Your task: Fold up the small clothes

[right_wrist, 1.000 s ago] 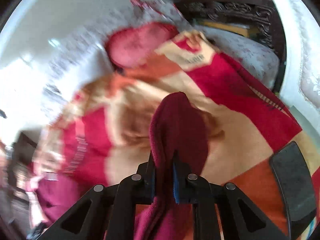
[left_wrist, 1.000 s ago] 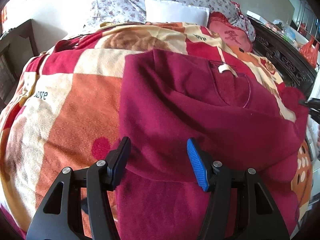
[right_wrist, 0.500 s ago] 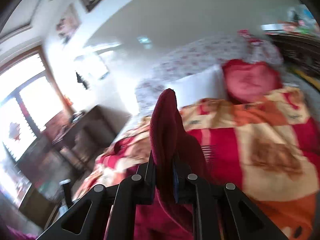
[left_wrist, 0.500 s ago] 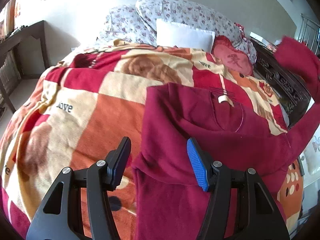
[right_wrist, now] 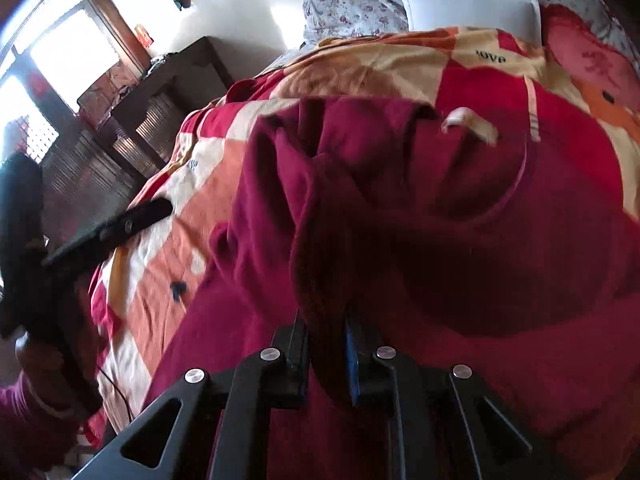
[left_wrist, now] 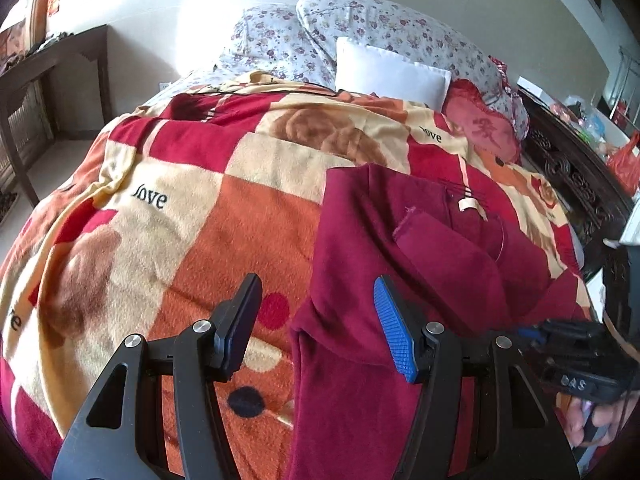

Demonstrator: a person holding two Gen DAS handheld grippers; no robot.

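Observation:
A dark red sweater (left_wrist: 400, 264) lies on the patterned blanket (left_wrist: 200, 216), collar and white label (left_wrist: 469, 203) toward the pillows. One sleeve (left_wrist: 436, 244) is folded across its chest. My left gripper (left_wrist: 316, 320) is open and empty, hovering over the sweater's left edge. My right gripper (right_wrist: 326, 332) is shut on the sleeve cuff (right_wrist: 320, 264) and holds it low over the sweater body (right_wrist: 500, 240). The right gripper also shows at the right edge of the left wrist view (left_wrist: 560, 344).
Floral pillows (left_wrist: 360, 28), a white pillow (left_wrist: 390, 72) and a red cushion (left_wrist: 482, 128) lie at the bed's head. A dark carved bed frame (left_wrist: 568, 172) runs along the right. A dark wooden table (left_wrist: 36, 76) stands at the left by the wall.
My right gripper swung the sleeve up and over, then down across the sweater's chest. My left gripper pulled back a little and stayed open.

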